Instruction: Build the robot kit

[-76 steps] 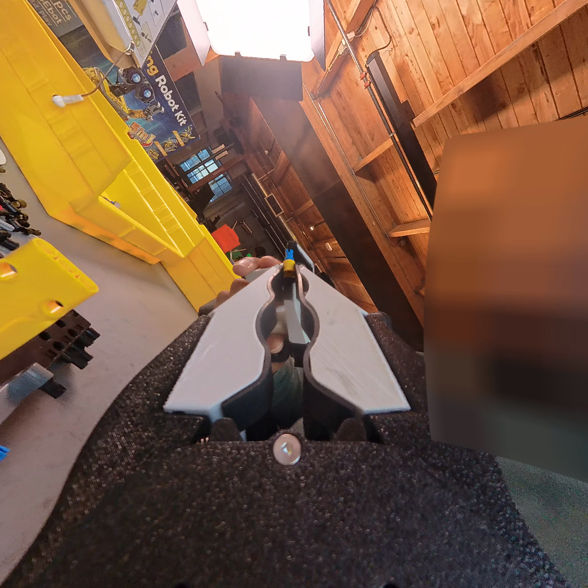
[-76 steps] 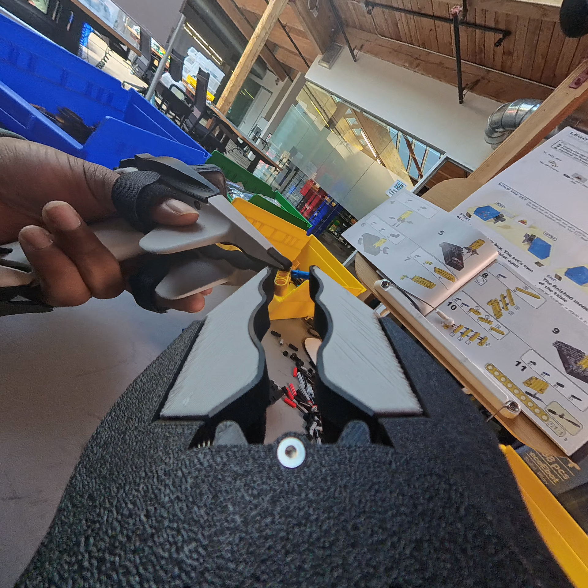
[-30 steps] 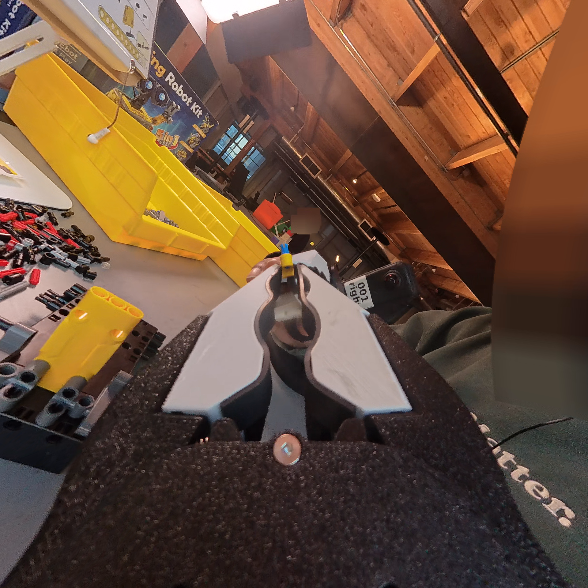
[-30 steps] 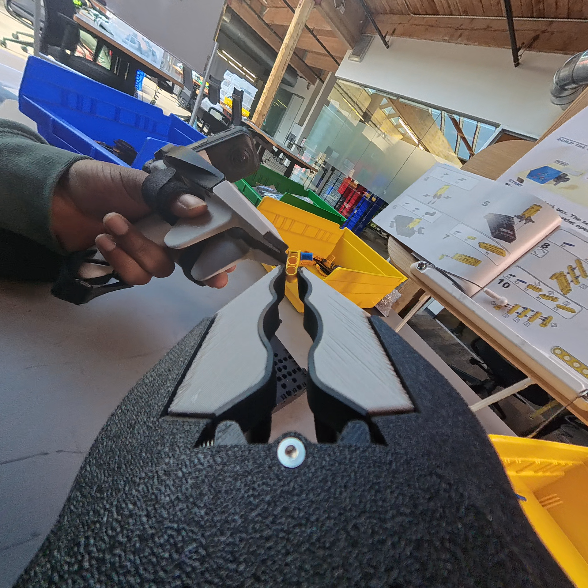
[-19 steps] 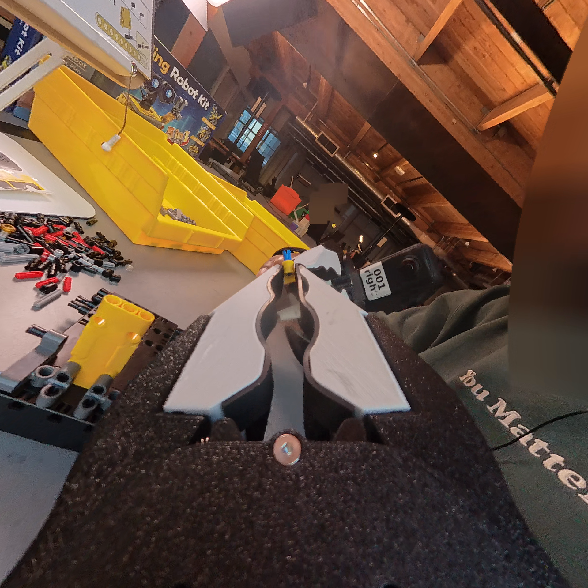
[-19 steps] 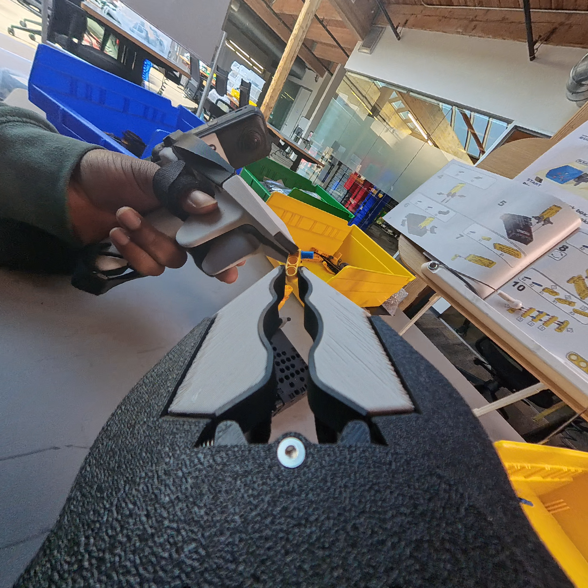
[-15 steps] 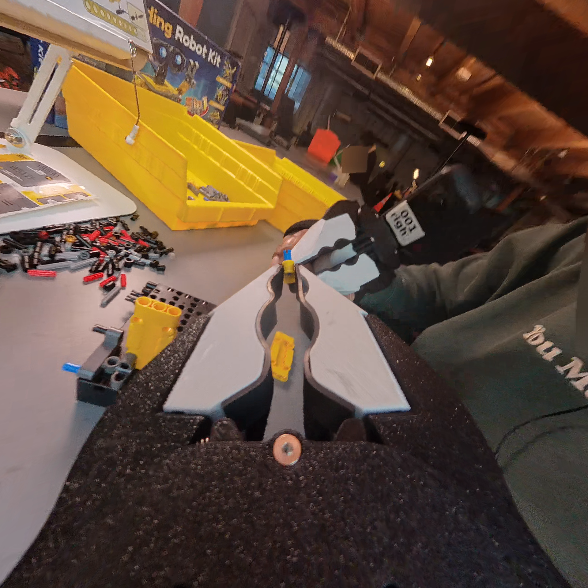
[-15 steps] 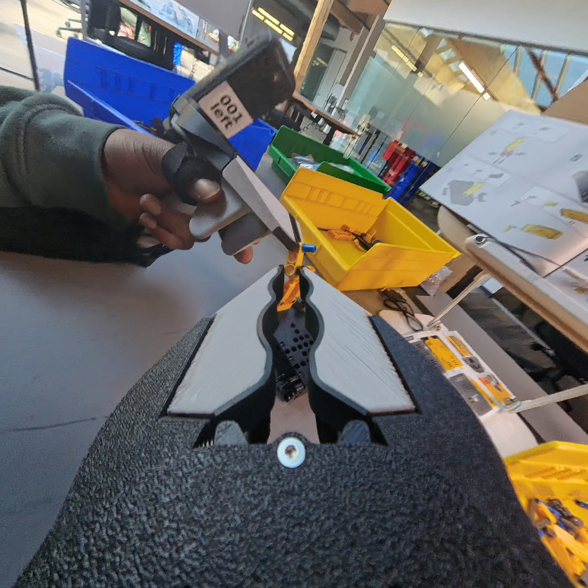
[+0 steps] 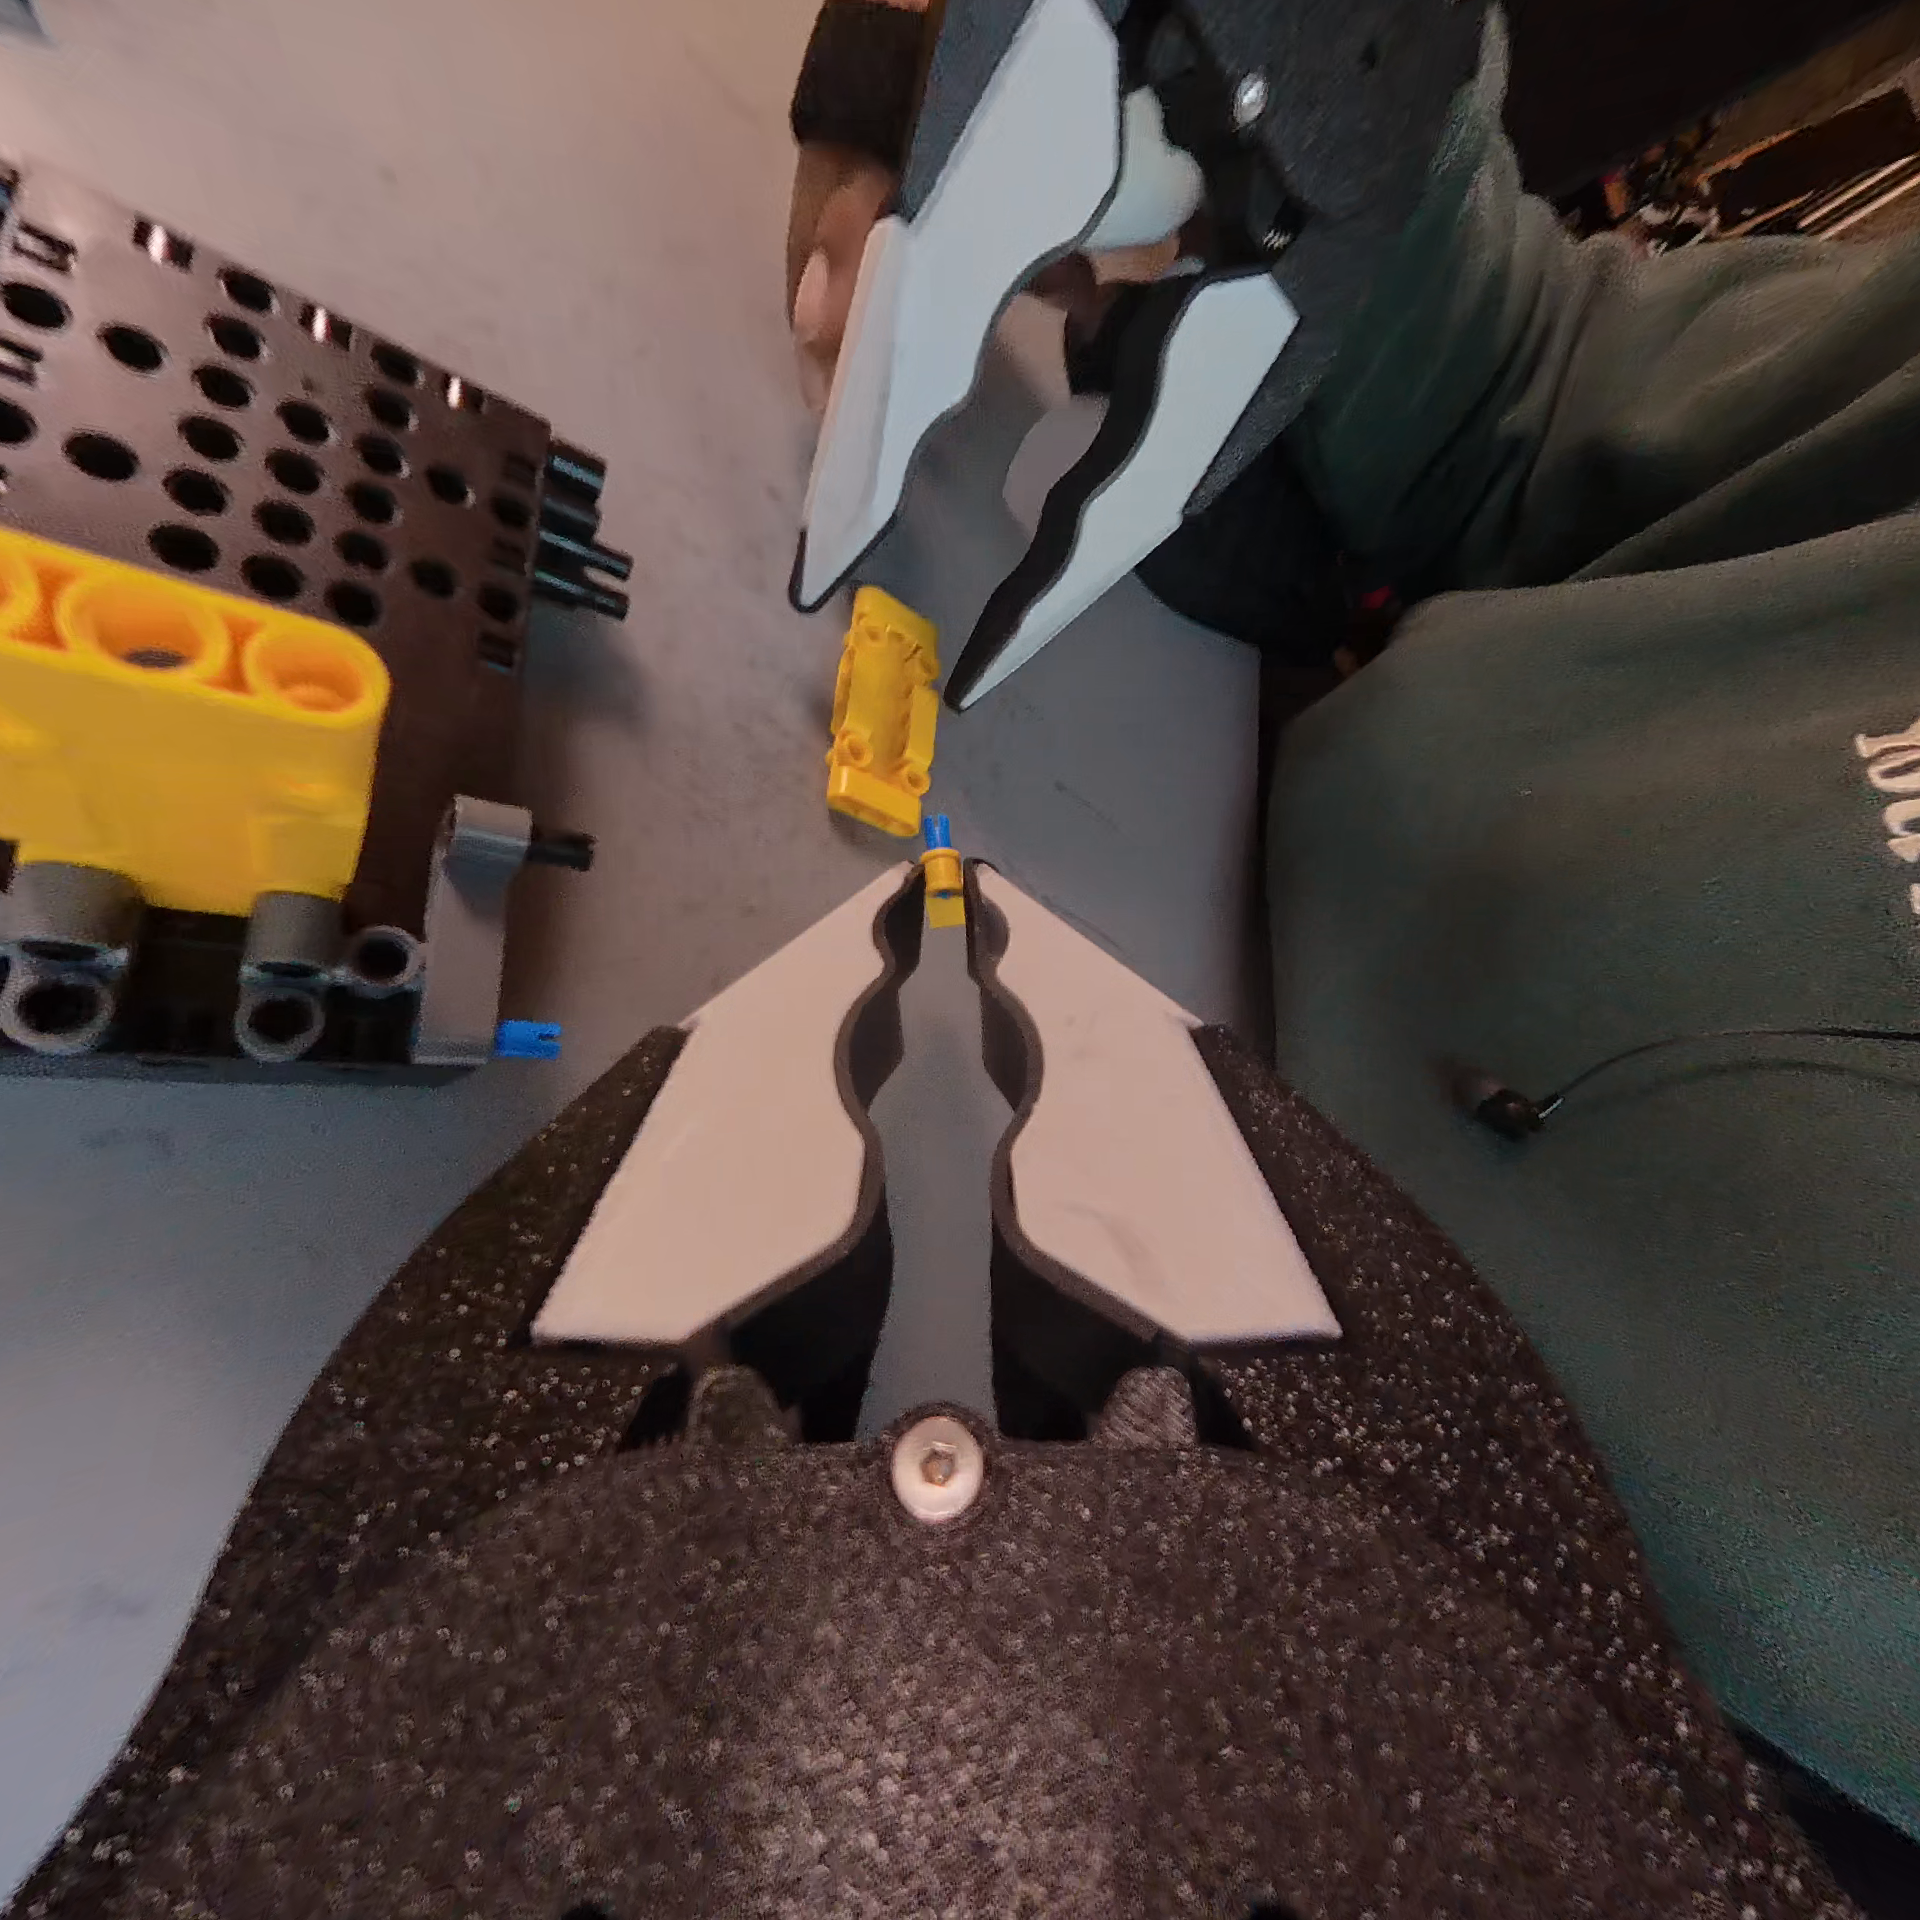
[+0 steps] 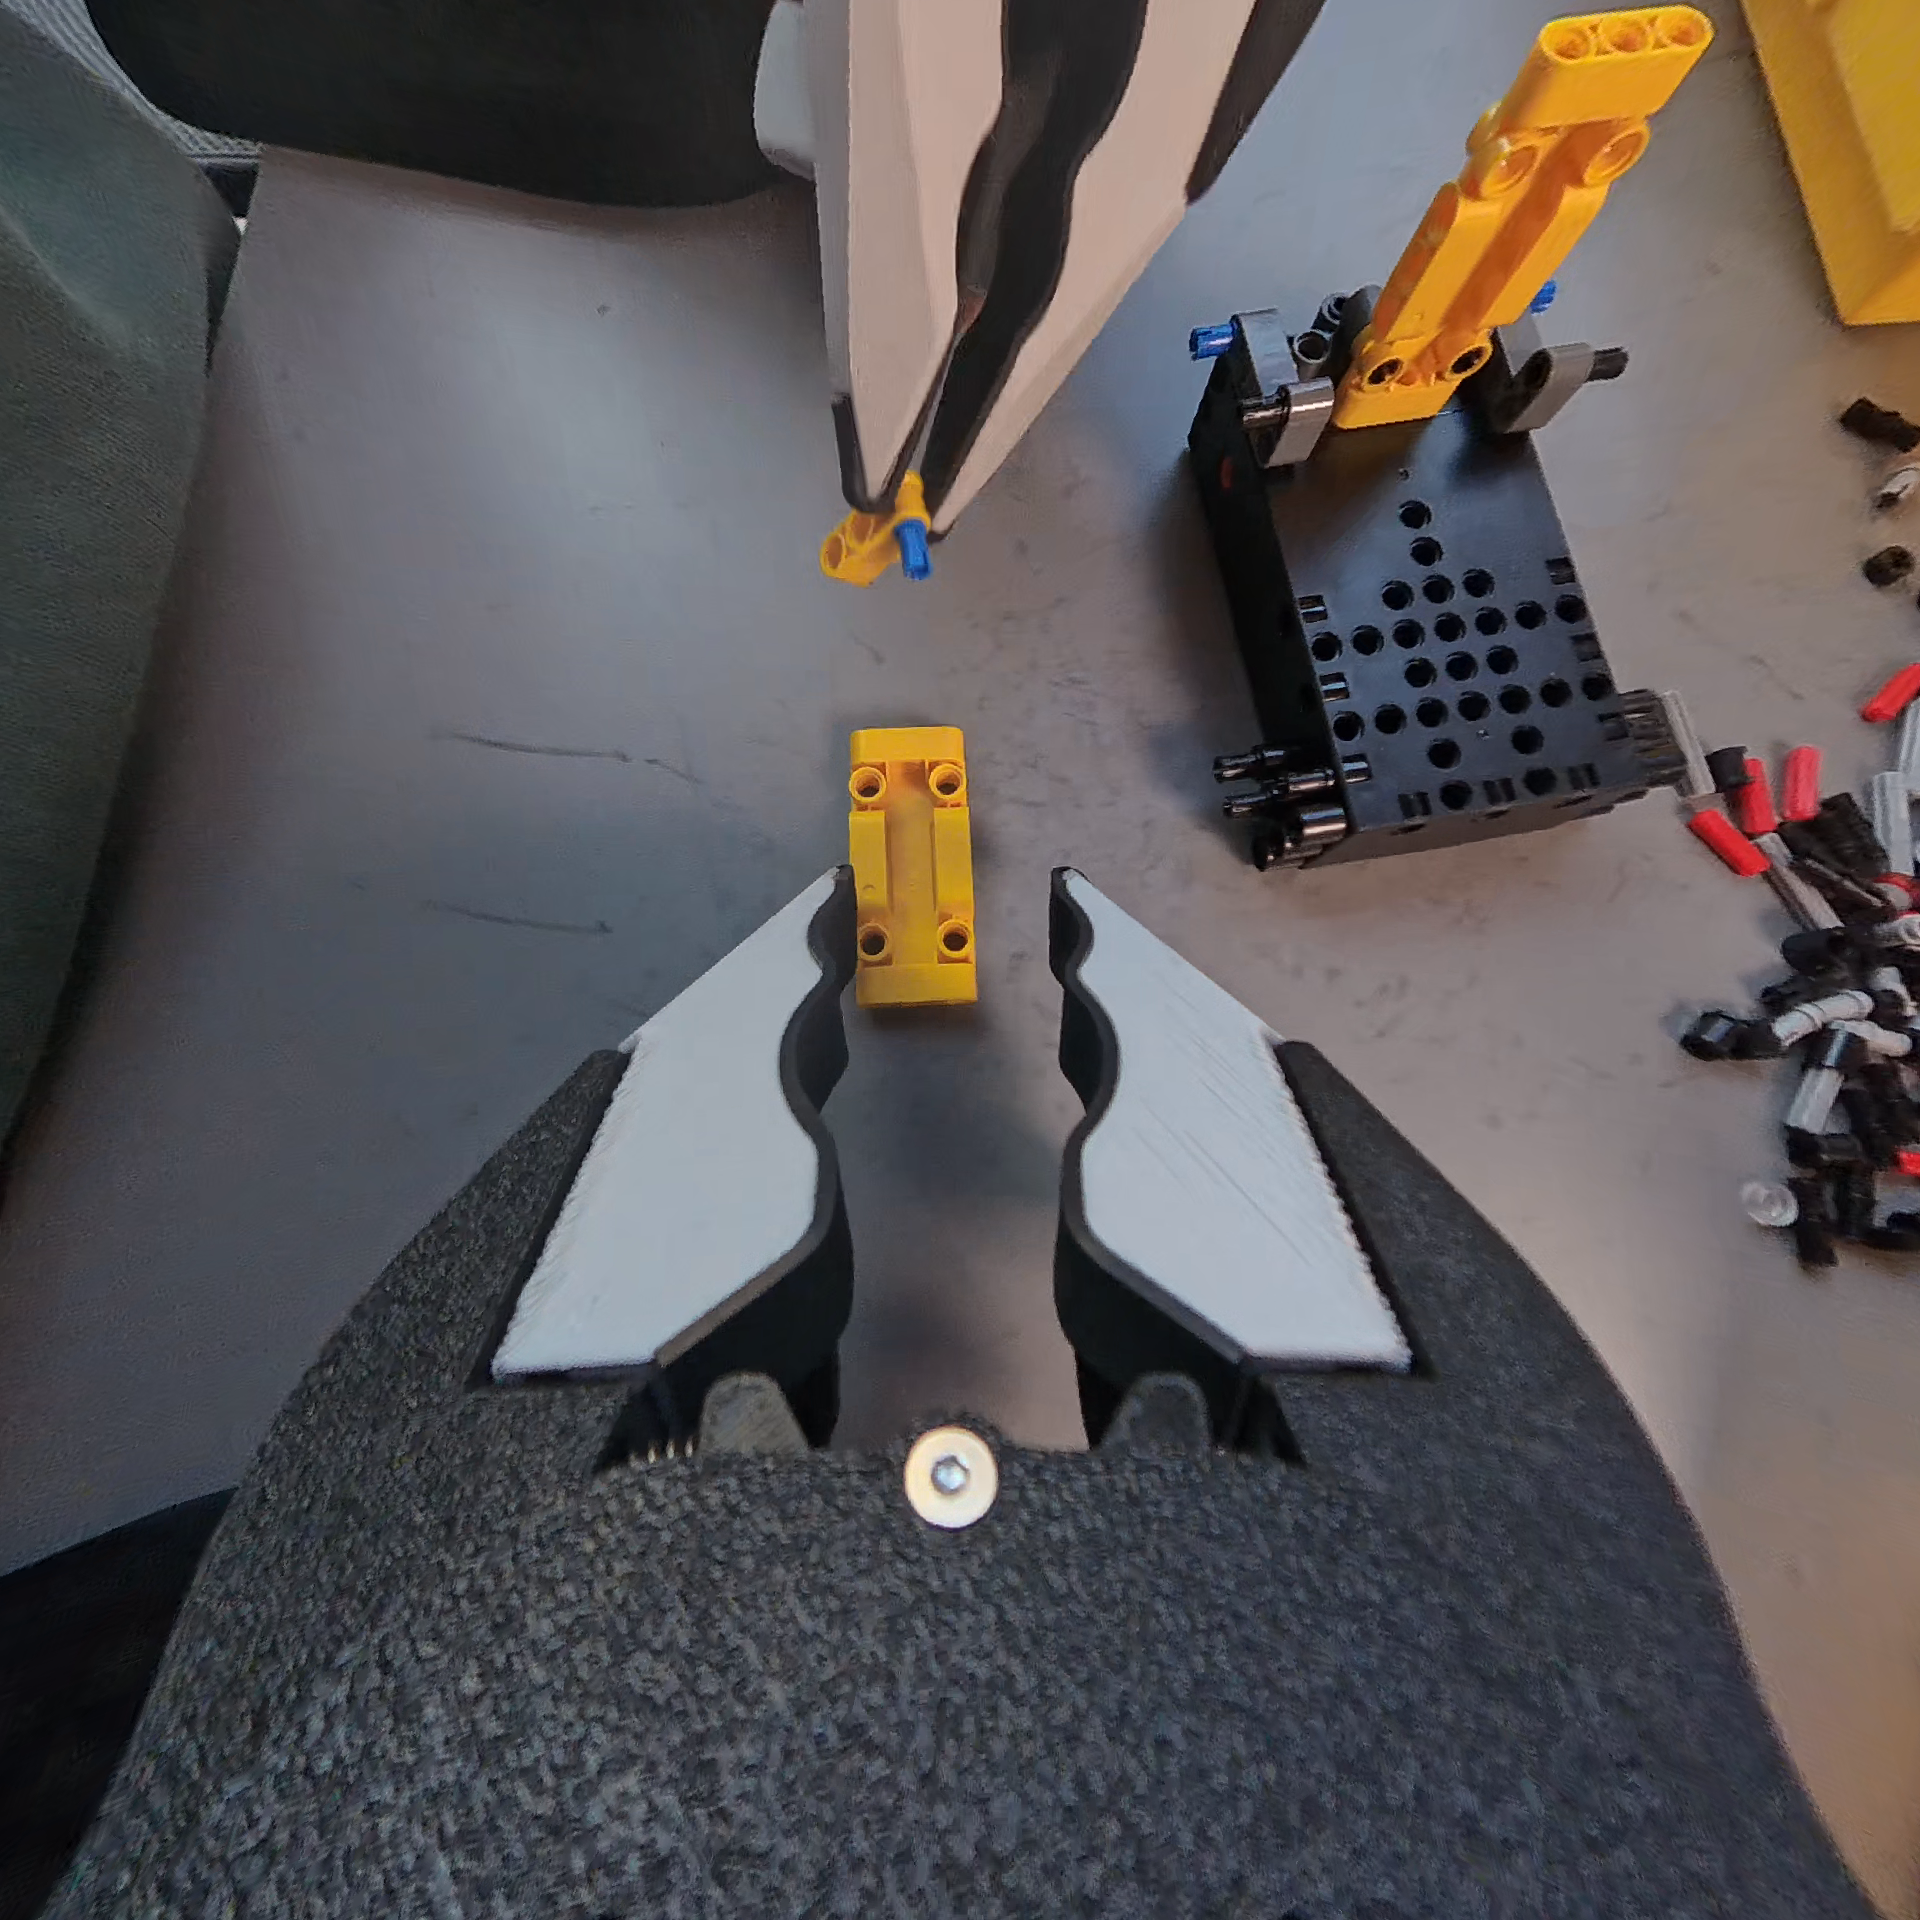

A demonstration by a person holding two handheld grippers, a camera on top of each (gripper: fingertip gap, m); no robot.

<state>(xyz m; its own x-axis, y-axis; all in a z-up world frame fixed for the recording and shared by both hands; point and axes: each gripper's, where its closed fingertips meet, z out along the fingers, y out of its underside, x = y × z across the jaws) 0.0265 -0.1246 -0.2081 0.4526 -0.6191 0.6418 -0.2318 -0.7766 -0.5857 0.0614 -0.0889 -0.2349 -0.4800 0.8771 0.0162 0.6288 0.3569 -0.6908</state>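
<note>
- The grey surface (image 10: 520,623) lies bare from 9 to 12 o'clock of the yellow brick (image 10: 911,868) in the right wrist view; its near edge meets a green sleeve (image 10: 94,520) at 9 o'clock; a black holed plate (image 10: 1434,665) sits at 2 o'clock of the brick, well apart from it, with a loose heap of small red, black and grey pins (image 10: 1829,935) at 3 o'clock.
- A tall yellow beam (image 10: 1527,208) stands on the far end of the plate; a yellow bin (image 10: 1860,156) is cut off at the frame's 1 o'clock corner; in the left wrist view the plate and beam are cut by the left edge and the beam is blurred.
- Left gripper (image 9: 943,883): jaws pressed together, pinching a small yellow connector (image 9: 943,899) with a blue pin (image 9: 937,829) at its tip; it hangs above the surface, just beyond the brick's far end.
- Right gripper (image 10: 948,883): jaws spread wide, straddling the near half of the yellow brick, which lies flat with its hollow side up; the left tip is just beside it; whether it touches cannot be told.
</note>
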